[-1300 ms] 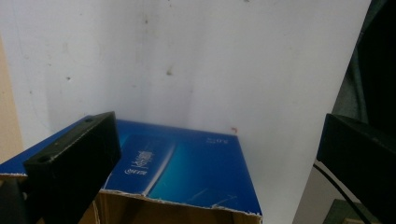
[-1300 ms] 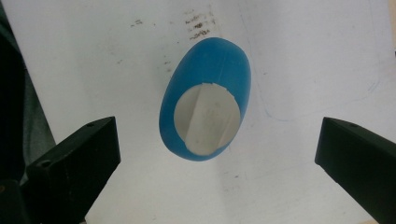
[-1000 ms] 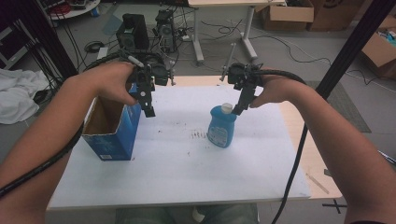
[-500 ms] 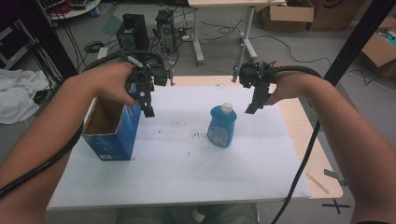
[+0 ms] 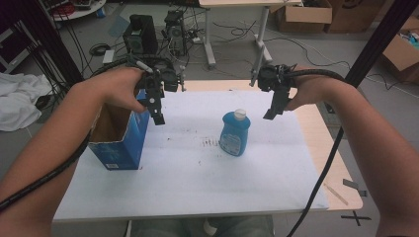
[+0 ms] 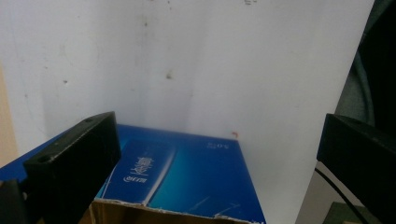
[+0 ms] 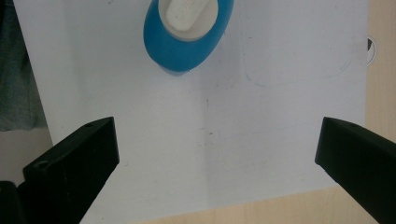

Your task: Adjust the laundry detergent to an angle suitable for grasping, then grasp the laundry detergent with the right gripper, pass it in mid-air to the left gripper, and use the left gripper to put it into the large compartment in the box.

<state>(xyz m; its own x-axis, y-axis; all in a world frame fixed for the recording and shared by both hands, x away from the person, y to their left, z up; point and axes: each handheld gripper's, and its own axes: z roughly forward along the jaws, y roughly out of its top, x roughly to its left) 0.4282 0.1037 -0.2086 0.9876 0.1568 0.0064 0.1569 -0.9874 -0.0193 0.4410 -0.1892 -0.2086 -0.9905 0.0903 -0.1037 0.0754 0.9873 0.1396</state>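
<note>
Both grippers are hanging above the table rn, neither one touching anything. The left gripper [image 5: 157, 111] is sitting at abt 10 o'clock of the white table top [image 5: 188, 168] in the high view, right over the near-right corner of the blue box [image 5: 121, 136]. Its jaws are spread wide w/ nothing between them; in the left gripper view they're framing the box's blue side panel [image 6: 182, 175] and its torn cardboard rim at 6 o'clock (box is open on top, brown inside).

The right gripper [image 5: 274, 109] is hovering at abt 1 o'clock of the table, jaws also gaping wide and empty. The blue bottle [image 5: 234, 133] w/ the white cap is standing upright near the middle of the table, just to the gripper's 8 o'clock and clear of it. In the right gripper view the bottle [image 7: 187, 35] is showing at 12 o'clock, above the gap between the jaws, not inside it.

Box and bottle are standing well apart, box at 9 o'clock of the bottle.
</note>
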